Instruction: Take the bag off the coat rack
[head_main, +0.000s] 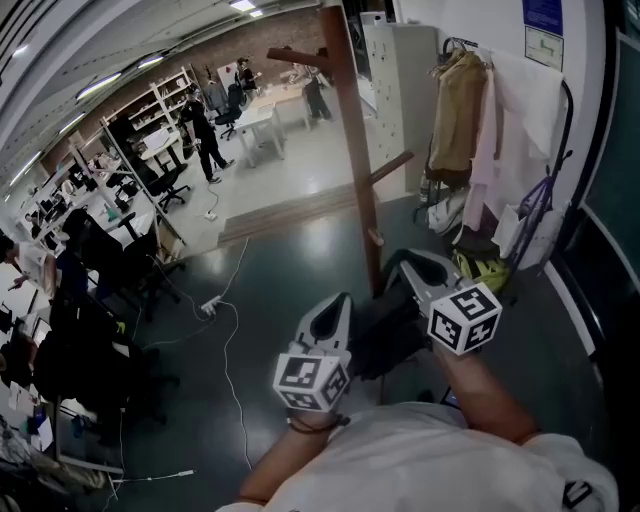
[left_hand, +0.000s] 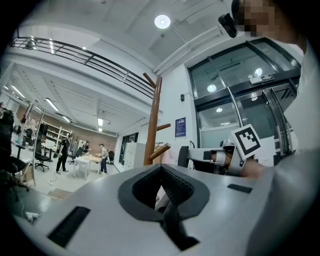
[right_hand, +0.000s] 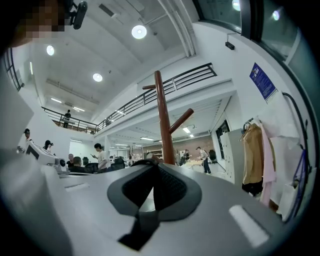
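A tall wooden coat rack (head_main: 352, 140) with bare pegs stands just ahead of me; it also shows as the coat rack (left_hand: 152, 122) and the coat rack (right_hand: 163, 120). No bag hangs on it. A black bag (head_main: 385, 330) hangs low between my two grippers. My right gripper (head_main: 408, 268) is by the rack's foot, jaws together, with a thin dark strap (right_hand: 142, 162) across its tip (right_hand: 152, 164). My left gripper (head_main: 333, 312) is beside the bag, jaws shut (left_hand: 160, 167) with nothing seen between them.
A clothes rail at the right carries a tan coat (head_main: 455, 110) and pale garments (head_main: 505, 150), with a yellow-green bag (head_main: 482, 270) below. White lockers (head_main: 400, 80) stand behind. A cable and power strip (head_main: 210, 305) lie on the floor; desks and chairs (head_main: 90, 290) fill the left.
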